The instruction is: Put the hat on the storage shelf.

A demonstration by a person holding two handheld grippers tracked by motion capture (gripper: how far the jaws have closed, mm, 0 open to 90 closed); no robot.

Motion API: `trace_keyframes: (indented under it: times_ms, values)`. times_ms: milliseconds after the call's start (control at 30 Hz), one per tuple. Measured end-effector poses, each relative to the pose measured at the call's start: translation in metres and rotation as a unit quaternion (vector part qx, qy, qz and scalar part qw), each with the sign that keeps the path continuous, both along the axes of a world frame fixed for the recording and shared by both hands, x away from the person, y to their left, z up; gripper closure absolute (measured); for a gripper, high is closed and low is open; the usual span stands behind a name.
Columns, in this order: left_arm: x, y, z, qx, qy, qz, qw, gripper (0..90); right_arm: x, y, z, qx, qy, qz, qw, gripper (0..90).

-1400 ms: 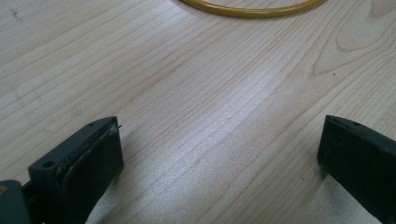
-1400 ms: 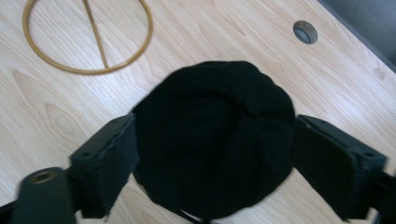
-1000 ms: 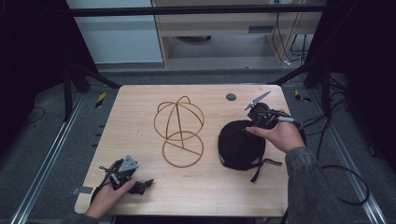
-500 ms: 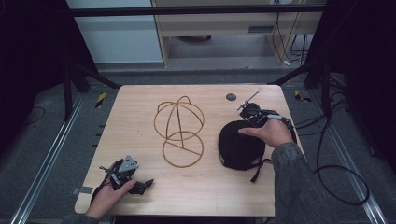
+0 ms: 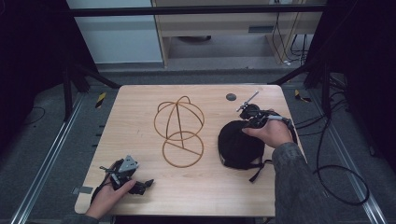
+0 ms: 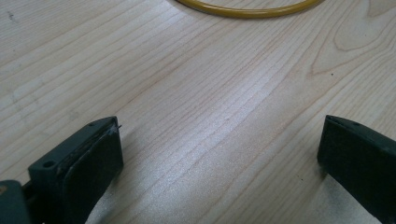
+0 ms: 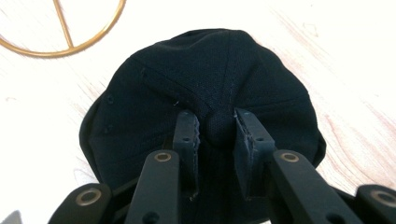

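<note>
- The left gripper (image 5: 140, 185) rests on the bench (image 5: 140, 107), its fingers (image 6: 79, 158) wide apart and holding nothing.
- Mid-bench stands a wire stand (image 5: 180, 131).
- The right gripper (image 7: 217, 135) pinches the cap (image 5: 239, 145) at its crown button; lifting it towards the stand looks next.

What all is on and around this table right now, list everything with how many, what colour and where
light wooden table: one, pale wood, centre of the high view
gold wire hat stand: one, gold, table centre, dome on a ring base
black fabric cap: one, black, right of the stand, strap trailing toward the near edge
small dark round disc: one, dark grey, far edge of the table
yellow-and-black striped markers: two, on the floor off the table's left and right far corners
left gripper: one, black, near left corner, jaws wide apart over bare wood
right gripper: one, black, jaws on either side of the cap's top button
hands: two, one holding each gripper
</note>
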State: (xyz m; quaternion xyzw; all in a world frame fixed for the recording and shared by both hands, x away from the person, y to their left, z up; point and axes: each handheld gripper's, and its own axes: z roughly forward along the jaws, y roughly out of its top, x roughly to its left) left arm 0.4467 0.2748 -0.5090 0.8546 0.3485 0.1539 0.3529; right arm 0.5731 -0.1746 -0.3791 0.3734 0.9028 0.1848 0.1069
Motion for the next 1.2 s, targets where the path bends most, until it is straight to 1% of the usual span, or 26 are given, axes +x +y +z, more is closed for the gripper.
trace_keyframes:
  times_ms: [267,467,533,700,800,967,1200]
  values:
    - [0.0,-0.001,0.0,-0.001,0.0,0.003,1.0,0.0,-0.017,-0.01,0.019,0.03,-0.039,0.0,0.9988,72.7]
    - [0.0,0.0,0.0,0.001,0.001,0.0,1.0,0.0,-0.031,-0.021,0.032,0.059,-0.067,0.002,0.9961,72.9]
    - [0.0,0.0,0.0,0.001,0.001,0.0,1.0,0.0,-0.035,-0.024,0.035,0.062,-0.074,0.0,0.9954,73.0]
    - [0.001,0.0,0.0,0.001,0.001,-0.003,1.0,0.0,-0.044,-0.032,0.043,0.08,-0.093,-0.005,0.9925,73.1]
    - [0.003,0.001,0.0,0.002,0.001,-0.004,1.0,0.0,-0.049,-0.033,0.047,0.082,-0.107,-0.005,0.9908,73.2]
    - [0.003,0.001,0.0,0.002,0.0,-0.003,1.0,0.0,-0.054,-0.031,0.054,0.091,-0.115,-0.005,0.9892,73.2]
    - [0.003,0.001,0.0,0.002,0.0,-0.003,1.0,0.0,-0.063,-0.03,0.066,0.105,-0.133,0.004,0.9855,73.2]
